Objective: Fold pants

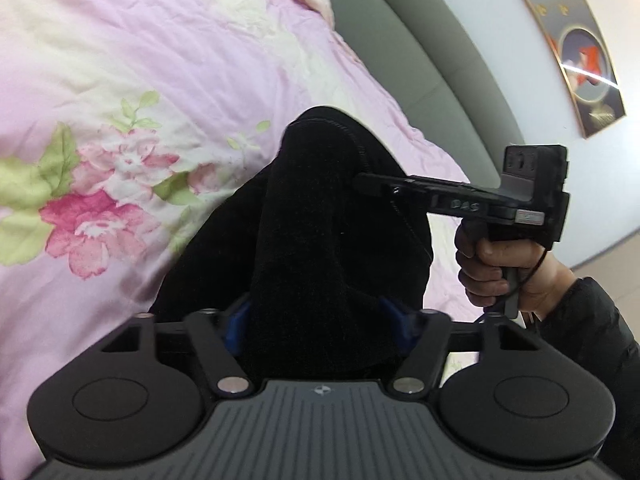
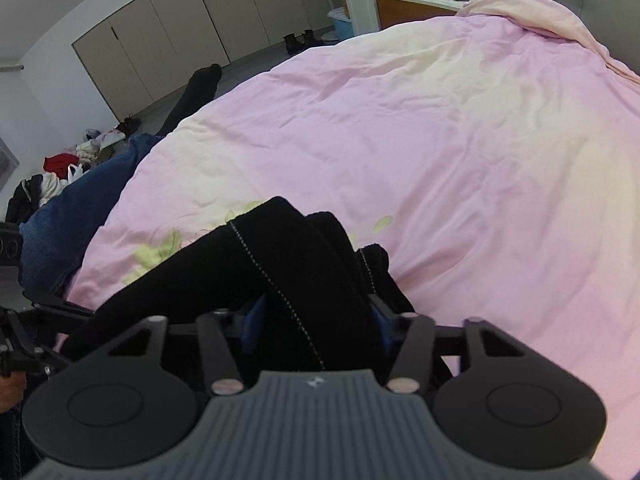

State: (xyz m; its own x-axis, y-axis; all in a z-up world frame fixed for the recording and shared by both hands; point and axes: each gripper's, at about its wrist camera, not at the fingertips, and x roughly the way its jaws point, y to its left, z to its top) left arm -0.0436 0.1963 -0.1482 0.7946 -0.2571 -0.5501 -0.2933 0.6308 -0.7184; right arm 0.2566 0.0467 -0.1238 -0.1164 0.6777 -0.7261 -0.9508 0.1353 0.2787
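Both sets of fingers clenched on the black pants, bunched above the pink bed cover: left gripper on a thick wad, right gripper across the stitched seam. Risk: uneven layers slip out on lifting, skewing the fold.

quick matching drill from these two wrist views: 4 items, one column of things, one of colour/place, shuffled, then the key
Things:
1. pants
2. duvet
3. headboard
4. jeans

Descriptions:
A. grey, padded, behind the bed
B. blue, at the bed's edge
C. black, bunched between the blue pads of each hand-held gripper
D. pink with a flower print, spread over the bed

Pairs: 1-C, 2-D, 3-A, 4-B
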